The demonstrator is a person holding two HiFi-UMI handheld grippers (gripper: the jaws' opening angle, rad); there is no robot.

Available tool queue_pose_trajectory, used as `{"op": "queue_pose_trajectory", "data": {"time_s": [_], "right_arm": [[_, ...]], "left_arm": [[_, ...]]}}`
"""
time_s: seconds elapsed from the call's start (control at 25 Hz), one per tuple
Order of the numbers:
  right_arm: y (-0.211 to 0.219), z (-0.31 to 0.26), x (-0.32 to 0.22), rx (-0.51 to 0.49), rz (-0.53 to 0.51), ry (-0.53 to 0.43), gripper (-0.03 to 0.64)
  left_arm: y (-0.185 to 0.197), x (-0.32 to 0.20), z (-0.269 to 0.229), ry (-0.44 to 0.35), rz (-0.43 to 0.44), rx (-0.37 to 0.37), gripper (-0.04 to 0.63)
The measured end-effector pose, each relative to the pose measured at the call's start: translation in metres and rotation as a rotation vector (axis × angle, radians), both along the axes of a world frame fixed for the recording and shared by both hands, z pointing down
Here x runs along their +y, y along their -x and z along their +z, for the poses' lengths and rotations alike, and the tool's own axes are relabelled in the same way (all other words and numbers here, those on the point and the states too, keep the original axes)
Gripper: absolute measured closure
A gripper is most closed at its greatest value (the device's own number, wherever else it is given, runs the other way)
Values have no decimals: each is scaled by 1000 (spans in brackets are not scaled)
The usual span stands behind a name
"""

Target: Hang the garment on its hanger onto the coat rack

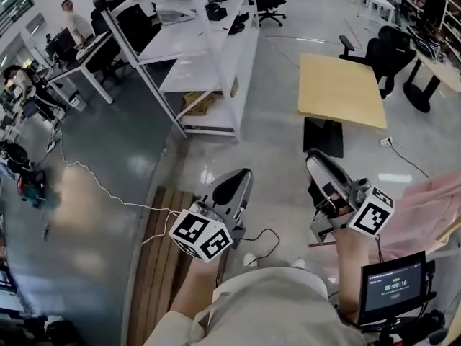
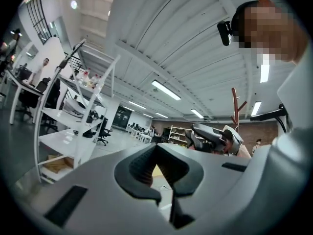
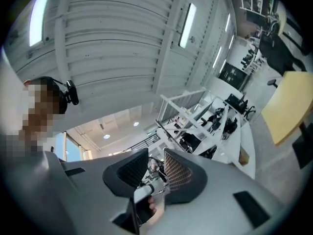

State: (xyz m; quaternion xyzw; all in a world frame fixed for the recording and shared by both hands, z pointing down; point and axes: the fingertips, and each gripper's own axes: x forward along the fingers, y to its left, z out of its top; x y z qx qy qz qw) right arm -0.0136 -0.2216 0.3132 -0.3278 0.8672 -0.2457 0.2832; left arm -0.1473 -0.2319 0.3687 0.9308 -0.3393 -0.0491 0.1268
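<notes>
We hold both grippers up over the floor. The left gripper has its jaws closed tip to tip on nothing. The right gripper shows a narrow, empty gap. The pink garment lies low at our right, near the right gripper. A red-brown rack stands beyond, seen only in the left gripper view.

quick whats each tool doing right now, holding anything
left tool: closed, jaws tip to tip, nothing between them.
right tool: open a little, nothing between the jaws.
</notes>
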Motion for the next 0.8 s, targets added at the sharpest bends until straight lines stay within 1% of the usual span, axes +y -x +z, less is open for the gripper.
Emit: {"op": "queue_pose_trajectory", "data": {"time_s": [0.08, 0.24, 0.4, 0.52, 0.8], "right_arm": [[28, 20, -10, 1, -56, 31, 511], [56, 41, -7, -8, -127, 99, 511], [72, 53, -1, 21, -151, 140, 511], [77, 59, 2, 27, -159, 158, 512], [75, 63, 2, 21, -154, 163, 512]], "left_arm": [[24, -1, 12, 20, -49, -9, 589], [43, 14, 16, 55, -97, -18, 589], [56, 24, 20, 86, -139, 19, 589], [56, 29, 25, 109, -139, 37, 589], [51, 28, 30, 127, -124, 37, 589]]}}
